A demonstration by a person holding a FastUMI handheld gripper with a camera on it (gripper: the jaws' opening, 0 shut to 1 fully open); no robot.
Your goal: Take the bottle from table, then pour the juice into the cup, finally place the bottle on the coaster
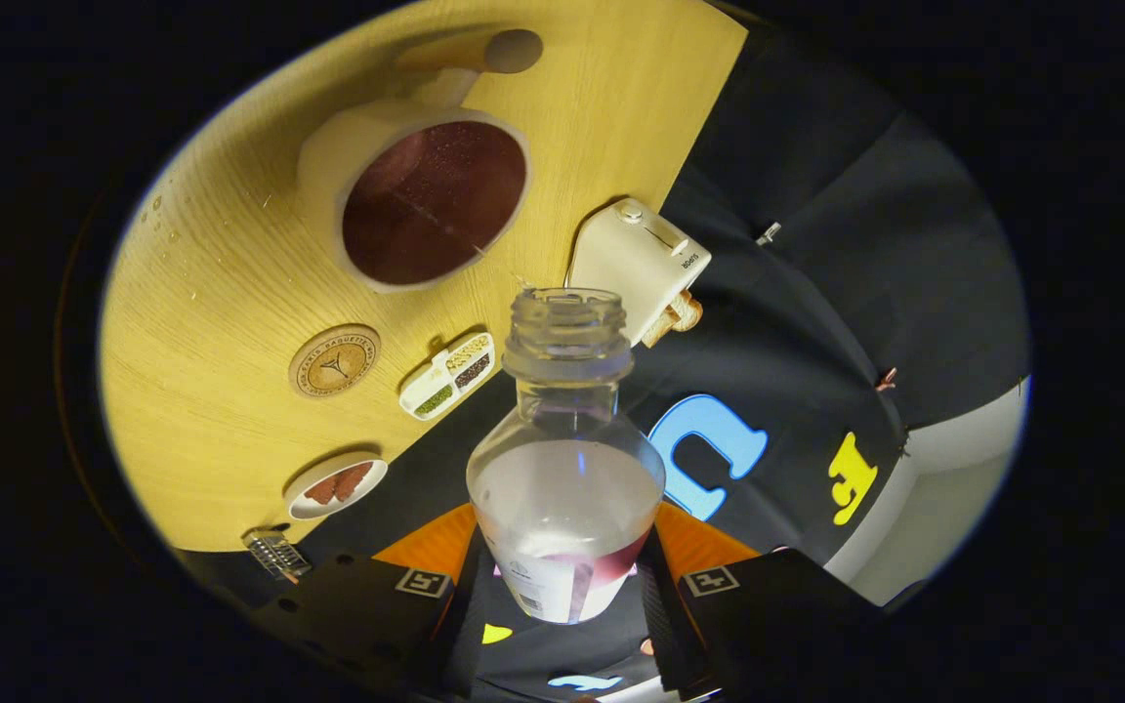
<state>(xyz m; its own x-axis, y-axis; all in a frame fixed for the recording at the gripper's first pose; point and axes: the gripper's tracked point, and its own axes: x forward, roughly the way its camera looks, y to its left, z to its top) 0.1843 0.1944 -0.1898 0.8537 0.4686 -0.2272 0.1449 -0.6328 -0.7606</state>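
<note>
- We see the gripper (567, 586) at the bottom centre of the frame, its two fingers closed in on the lower body of the bottle (565, 459), one pressing on each side, so it holds the bottle firmly.
- The bottle is clear plastic, uncapped, and rises from between the fingers toward the middle of the frame, its open neck pointing up and away from us; the whole scene sits tilted in the view.
- A little reddish juice (611, 571) shows low in the bottle, near the label by the fingers; the rest of the body looks misted and pale.
- Beyond the bottle's mouth, in the upper left of the frame, stands the cup (396, 195), pale with a wide rim, filled with dark red juice. It is apart from the bottle's mouth.
- Left of the bottle's neck, on the wooden table (230, 273), lies the round coaster (334, 361), bare on top.
- Between the coaster and the bottle sits a small white divided dish (447, 376) with grains in its compartments.
- Lower left, near the table's edge, is a small plate (336, 486) with brownish pieces on it.
- Just right of the bottle's mouth, at the table's edge, is a white toaster (639, 259) with bread poking out.
</note>
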